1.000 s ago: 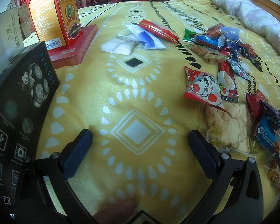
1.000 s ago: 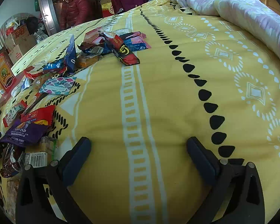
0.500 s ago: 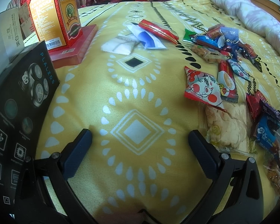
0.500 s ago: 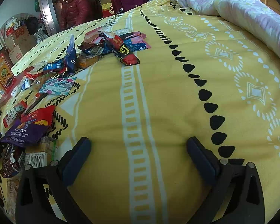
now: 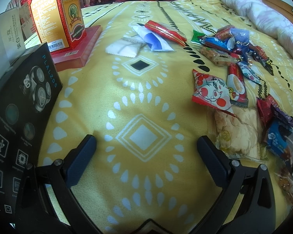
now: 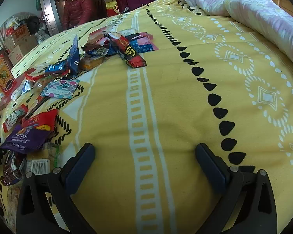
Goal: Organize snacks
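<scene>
1. Looks to me like I'm right at the start of the sorting. Both grippers hover low over the yellow bedspread [image 5: 146, 89] and nothing is picked up yet. The left gripper [image 5: 146, 146] has its jaws spread wide with only blanket between them, and the same goes for the right gripper [image 6: 145, 154].

2. The snacks sit in a loose strip between my two views: off to the right in the left wrist view, off to the left in the right wrist view. Nearest my left jaws is a clear bag of pale crackers [image 5: 238, 134], just beside the right finger. A red-and-white cherry-print packet [image 5: 211, 89] overlaps its far edge.

3. On the right side, the closest thing is a purple packet [image 6: 26, 138] with a red packet [image 6: 42, 120] tucked just behind it, both well left of my jaws.

4. Next move, my guess: swing the left gripper right and come down on the cracker bag edge-on. It's flat and crinkly on soft bedding, so the jaws probably need to pinch a seam, not the body.

5. Farther up the bed, a white pouch [image 5: 125, 47] lies with a long red wrapper [image 5: 166, 32]. By the left edge stand an orange-red box [image 5: 56, 13] and a black shaver box [image 5: 23, 105].
</scene>
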